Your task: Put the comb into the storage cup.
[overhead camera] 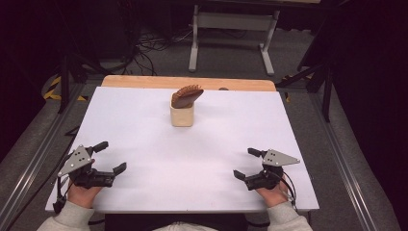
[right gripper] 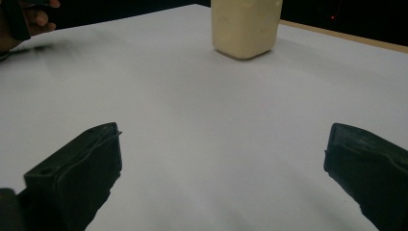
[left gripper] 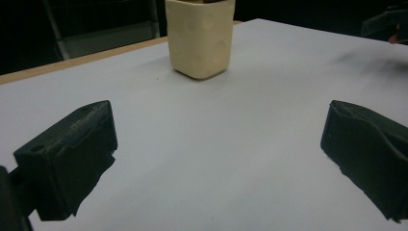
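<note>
1. Cup (overhead camera: 182, 113) stood upright on the white table (overhead camera: 144, 125), toward its far edge, with a brown comb (overhead camera: 187, 96) leaning out of its mouth.
2. Left gripper (overhead camera: 111, 157) rested near and to the left of the cup, well apart from it, jaws spread wide with nothing between them.
3. Right gripper (overhead camera: 245, 163) lay near and to the right of the cup, equally distant, jaws likewise wide and empty.

No readable text from my station.
I find no label, brand, number or sign on the cream cup (overhead camera: 182, 114), its brown contents, or the white table (overhead camera: 144, 139).
</note>
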`<state>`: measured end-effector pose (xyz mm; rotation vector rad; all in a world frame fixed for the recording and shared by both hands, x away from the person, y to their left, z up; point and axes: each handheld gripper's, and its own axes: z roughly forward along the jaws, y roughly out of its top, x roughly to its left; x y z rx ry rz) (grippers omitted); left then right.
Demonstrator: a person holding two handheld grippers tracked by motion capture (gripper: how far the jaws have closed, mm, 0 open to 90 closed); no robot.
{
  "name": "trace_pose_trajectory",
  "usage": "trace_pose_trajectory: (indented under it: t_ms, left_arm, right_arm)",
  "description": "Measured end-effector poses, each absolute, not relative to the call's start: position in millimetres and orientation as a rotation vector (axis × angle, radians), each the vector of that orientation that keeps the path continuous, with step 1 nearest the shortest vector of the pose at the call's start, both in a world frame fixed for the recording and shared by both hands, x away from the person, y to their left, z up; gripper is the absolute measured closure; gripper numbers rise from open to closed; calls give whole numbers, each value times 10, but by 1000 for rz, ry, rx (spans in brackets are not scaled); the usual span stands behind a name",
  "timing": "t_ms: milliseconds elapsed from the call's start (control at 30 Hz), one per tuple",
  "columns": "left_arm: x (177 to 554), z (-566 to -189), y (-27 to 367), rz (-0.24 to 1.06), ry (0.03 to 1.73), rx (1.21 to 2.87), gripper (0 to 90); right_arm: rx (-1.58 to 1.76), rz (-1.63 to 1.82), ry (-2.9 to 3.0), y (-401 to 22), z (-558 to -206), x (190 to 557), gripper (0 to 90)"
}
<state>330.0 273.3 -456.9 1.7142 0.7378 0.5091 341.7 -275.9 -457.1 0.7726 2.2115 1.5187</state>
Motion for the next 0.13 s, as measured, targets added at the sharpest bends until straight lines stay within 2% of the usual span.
trace_pose_trajectory:
  t_ms: [133]
  left_arm:
    - [3331,-4614,2740,489,766,1710,3]
  right_arm:
    - [777,1519,2211,-2768,-4562,3414,3]
